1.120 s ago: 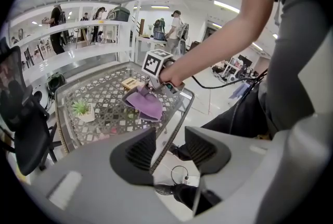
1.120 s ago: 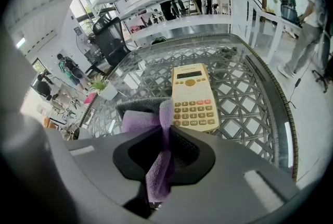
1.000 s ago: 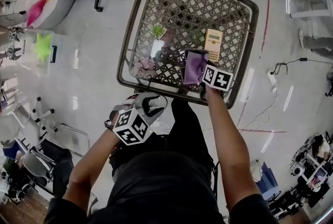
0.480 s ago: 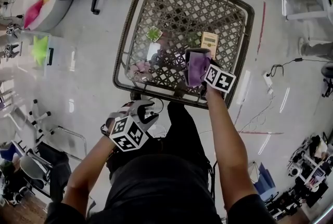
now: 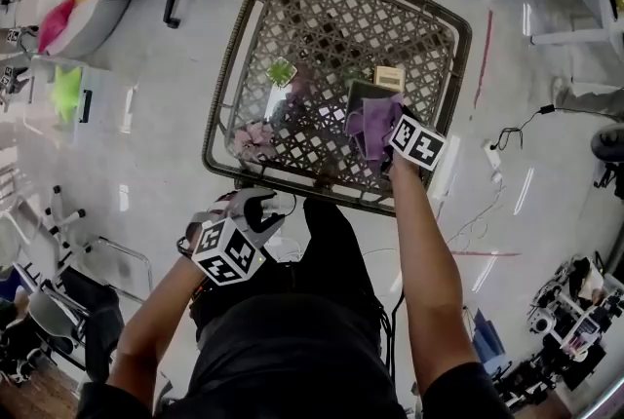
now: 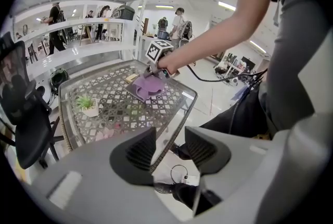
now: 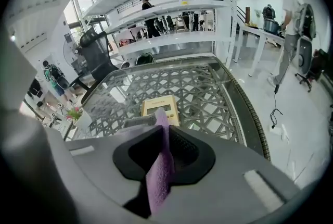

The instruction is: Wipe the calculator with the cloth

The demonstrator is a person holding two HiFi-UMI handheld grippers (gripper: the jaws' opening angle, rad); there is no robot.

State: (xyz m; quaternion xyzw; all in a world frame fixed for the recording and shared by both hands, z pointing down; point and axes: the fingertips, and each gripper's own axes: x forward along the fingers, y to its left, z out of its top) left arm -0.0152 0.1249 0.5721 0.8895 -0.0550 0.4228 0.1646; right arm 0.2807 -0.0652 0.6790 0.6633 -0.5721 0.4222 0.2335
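My right fingers [image 7: 184, 146] are pressed together on a fold of the purple soft cloth [image 7: 158, 181], which is light and limp. Just ahead, the beige flat plastic calculator [image 7: 151, 106] lies on the glass-topped wicker table [image 7: 208, 87]. I judge it light, stiff and likely to slide on glass, so I would steady it by its long edges, not the keys. My left fingers [image 6: 140, 152] are spread and empty, off the table's near edge.
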